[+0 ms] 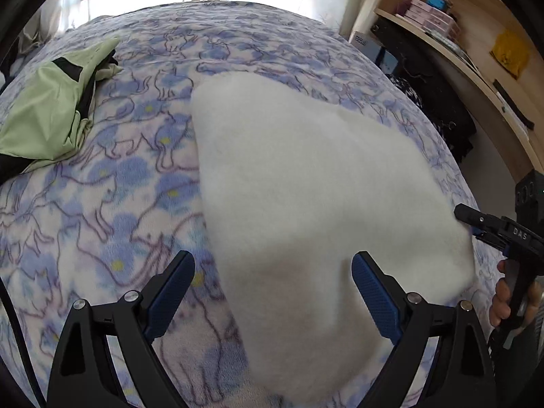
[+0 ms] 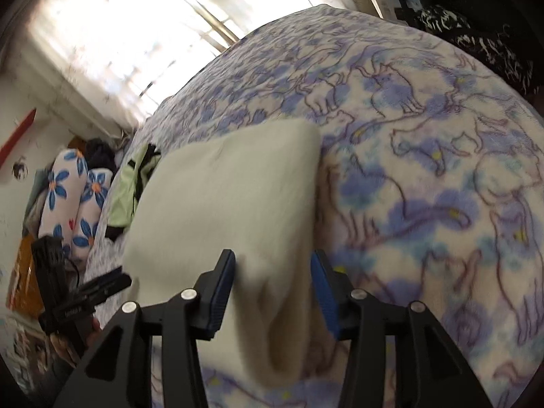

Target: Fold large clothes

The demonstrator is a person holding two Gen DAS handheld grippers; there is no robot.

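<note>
setting: a bed covered by a blue and lilac cat-print blanket (image 1: 112,204), window light behind it
garment: a white fleece garment (image 1: 306,187) lies folded on the blanket, near the middle of the bed and close to me
my left tongs: my left gripper (image 1: 272,292) is spread wide above the garment's near end, pinching nothing
my right tongs: my right gripper (image 2: 273,292) has its blue pads on either side of a raised fold of the fleece; the view is blurred, so i cannot tell whether they are pinching it
risk: as i judge it, the thick fleece could slide out of a shallow grip, or the pads could catch the blanket underneath and drag it along, spoiling the fold
long axis: the garment runs from my near edge away toward the window, its squarer end pointing that way
nearby: a light green garment (image 1: 51,108) sits well apart to the left
</note>
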